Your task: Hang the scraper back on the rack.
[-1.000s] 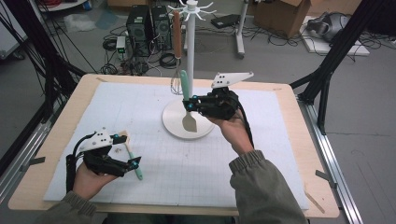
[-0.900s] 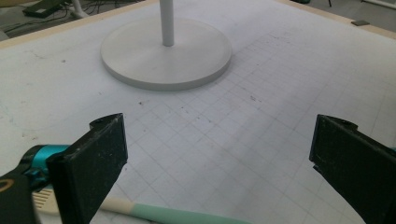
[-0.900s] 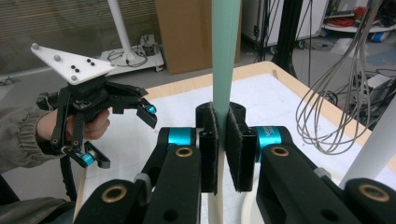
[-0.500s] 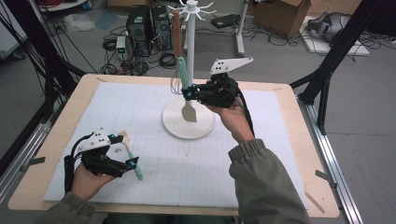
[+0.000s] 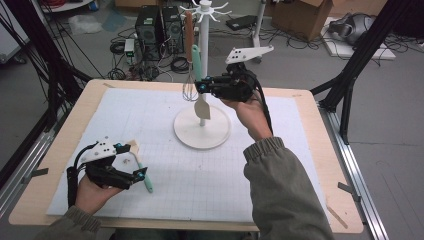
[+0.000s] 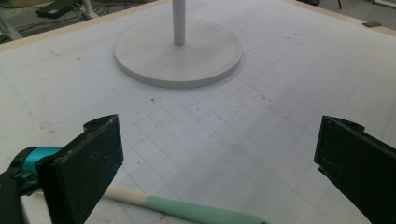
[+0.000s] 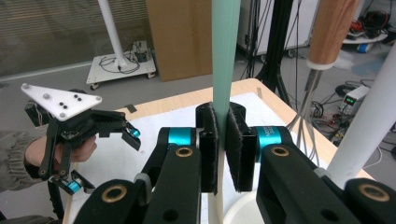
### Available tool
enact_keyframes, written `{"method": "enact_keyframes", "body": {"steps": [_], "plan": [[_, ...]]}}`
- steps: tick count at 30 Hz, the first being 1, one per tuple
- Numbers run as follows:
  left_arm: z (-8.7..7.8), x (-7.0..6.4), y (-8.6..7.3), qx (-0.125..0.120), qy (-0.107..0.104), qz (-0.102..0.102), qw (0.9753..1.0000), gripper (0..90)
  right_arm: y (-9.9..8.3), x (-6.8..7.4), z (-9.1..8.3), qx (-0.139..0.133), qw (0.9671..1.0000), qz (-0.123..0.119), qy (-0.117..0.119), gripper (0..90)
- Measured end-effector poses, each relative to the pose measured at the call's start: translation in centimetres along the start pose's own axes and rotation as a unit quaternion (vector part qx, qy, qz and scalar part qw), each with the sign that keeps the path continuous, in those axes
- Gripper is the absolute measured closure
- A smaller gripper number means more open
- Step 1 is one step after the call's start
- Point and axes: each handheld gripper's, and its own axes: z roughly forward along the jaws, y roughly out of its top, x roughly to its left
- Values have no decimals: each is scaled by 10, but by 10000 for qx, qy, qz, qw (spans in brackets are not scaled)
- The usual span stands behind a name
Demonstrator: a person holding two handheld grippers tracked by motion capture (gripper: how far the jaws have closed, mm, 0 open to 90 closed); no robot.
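- Right gripper (image 5: 201, 88) raised above the round white stand base (image 5: 202, 131); my fingers (image 7: 210, 154) are clamped on the mint-green handle of the cream-bladed spatula (image 5: 202, 104), which hangs upright just beside the white stand pole (image 5: 204, 60).
- Wire whisk with wooden handle (image 5: 189, 75) hangs from the stand's top hooks, near the spatula.
- Left gripper (image 5: 141, 173) rests low over the white gridded worktop (image 5: 200, 180), fingers (image 6: 84, 172) wide apart, gripping nothing.
- Second mint-handled utensil (image 6: 187, 211) lies flat on the worktop beneath the left gripper.
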Motion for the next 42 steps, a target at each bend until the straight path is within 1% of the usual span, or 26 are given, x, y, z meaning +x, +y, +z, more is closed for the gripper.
{"method": "enact_keyframes", "body": {"steps": [1,6,9,10,13,19,26,30,36,42], "plan": [[0,0,0,13,1,10,10000,17,2,-1,0,-1,10000,-38,-18,843],[0,1,0,-8,22,9,10000,17,10,-5,0,-98,9999,-12,-54,843],[-1,1,-1,2,30,3,10000,18,15,-8,0,-91,9999,31,-77,843],[-1,1,-1,-8,35,-2,10000,18,16,-9,0,-92,9999,3,-82,844],[-1,1,0,-10,19,-2,10000,17,21,-12,0,-144,9998,28,-121,843],[-1,2,-1,-15,42,-23,10000,18,27,-16,0,-154,9997,79,-154,843],[-2,2,-1,-35,45,-8,10000,17,34,-20,3,-182,9995,81,-233,843],[-3,2,-1,-27,42,3,10000,18,36,-22,1,-244,9993,120,-275,843],[-3,2,-1,-24,42,4,10000,17,34,-26,2,-223,9990,215,-322,843],[-3,2,-1,-33,38,-4,10000,17,33,-28,4,-221,9987,297,-356,841]]}}
